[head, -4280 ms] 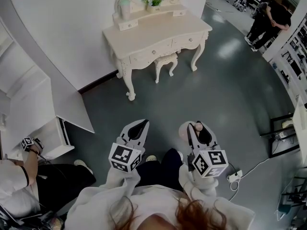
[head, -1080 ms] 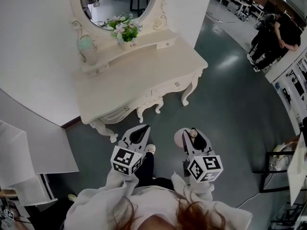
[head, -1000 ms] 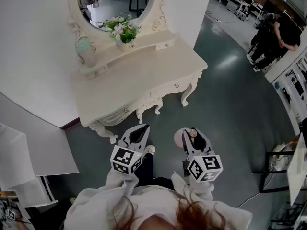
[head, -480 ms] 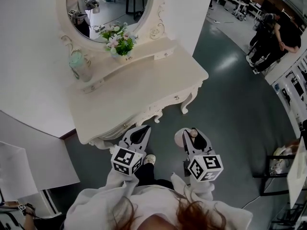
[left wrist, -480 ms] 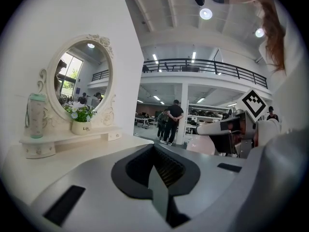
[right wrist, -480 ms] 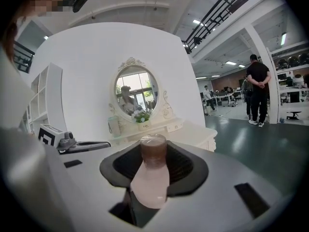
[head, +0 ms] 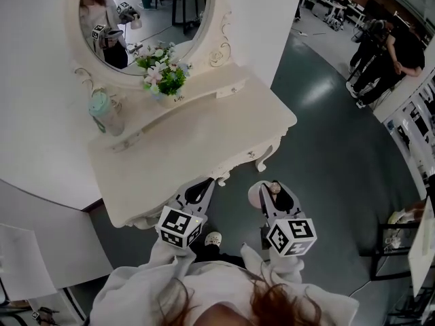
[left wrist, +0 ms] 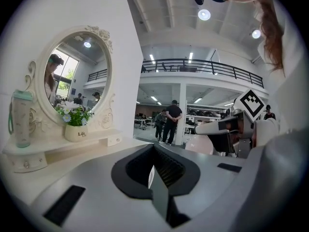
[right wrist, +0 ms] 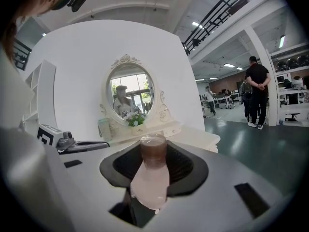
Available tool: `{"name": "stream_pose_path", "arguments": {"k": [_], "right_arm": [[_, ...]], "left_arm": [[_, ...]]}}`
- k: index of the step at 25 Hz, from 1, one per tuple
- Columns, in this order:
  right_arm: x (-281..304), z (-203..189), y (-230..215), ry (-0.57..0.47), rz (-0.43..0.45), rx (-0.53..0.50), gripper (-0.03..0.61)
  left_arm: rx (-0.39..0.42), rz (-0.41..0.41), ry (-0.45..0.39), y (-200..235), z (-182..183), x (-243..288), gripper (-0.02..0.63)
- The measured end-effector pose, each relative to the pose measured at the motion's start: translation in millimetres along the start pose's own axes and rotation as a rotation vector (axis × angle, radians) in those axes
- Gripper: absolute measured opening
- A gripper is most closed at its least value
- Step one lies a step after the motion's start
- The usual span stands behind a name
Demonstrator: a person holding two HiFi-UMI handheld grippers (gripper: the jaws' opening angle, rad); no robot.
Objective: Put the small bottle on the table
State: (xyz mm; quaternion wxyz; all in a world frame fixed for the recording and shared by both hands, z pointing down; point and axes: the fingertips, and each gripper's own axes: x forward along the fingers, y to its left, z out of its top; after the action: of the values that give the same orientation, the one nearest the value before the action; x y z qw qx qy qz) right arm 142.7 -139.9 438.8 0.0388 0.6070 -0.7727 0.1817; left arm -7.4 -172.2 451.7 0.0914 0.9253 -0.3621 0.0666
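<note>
A small pale pink bottle (right wrist: 150,175) with a brown cap (head: 274,188) lies lengthwise between the jaws of my right gripper (right wrist: 153,153), which is shut on it. In the head view that gripper (head: 272,184) hovers over the grey floor just off the front right of the cream dressing table (head: 197,141). To its left my left gripper (head: 203,183) hangs over the table's front edge. Its jaws (left wrist: 155,166) are shut with nothing in them. The tabletop (right wrist: 198,138) lies ahead of the bottle and to the right.
On the table's raised back shelf stand a flower pot (head: 165,80) and a green tumbler (head: 103,111), below an oval mirror (head: 146,12). White walls close in on the left. People stand at the far right (head: 394,39) on the grey floor (head: 340,134).
The dressing table has come nearer and now lies right under and ahead of the grippers. Both grippers keep the same pose, and the bottle stays in the right one.
</note>
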Motion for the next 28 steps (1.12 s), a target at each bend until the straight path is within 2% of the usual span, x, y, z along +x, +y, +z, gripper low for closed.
{"name": "stream_pose_path", "arguments": {"k": [7,15,22,28], "right_arm": [[17,10,-1,-0.012,-0.027,-0.008,0.156],[26,-3,-14,0.031,-0.061,0.016,0.156],[60,8,-30,0.048,-0.026,-0.006,0.156],[107,31,-55,0.046,0.03,-0.02,0.156]], "left_arm": [[-0.017,-0.014,0.02,19,-4,8,0.015],[-0.056,-0.02,0.053,26,-22,14,0.015],[-0.077,0.014,0.036,46,-16,45,0.015],[-0.067,0.017,0.022,62,-1,97,0.015]]}}
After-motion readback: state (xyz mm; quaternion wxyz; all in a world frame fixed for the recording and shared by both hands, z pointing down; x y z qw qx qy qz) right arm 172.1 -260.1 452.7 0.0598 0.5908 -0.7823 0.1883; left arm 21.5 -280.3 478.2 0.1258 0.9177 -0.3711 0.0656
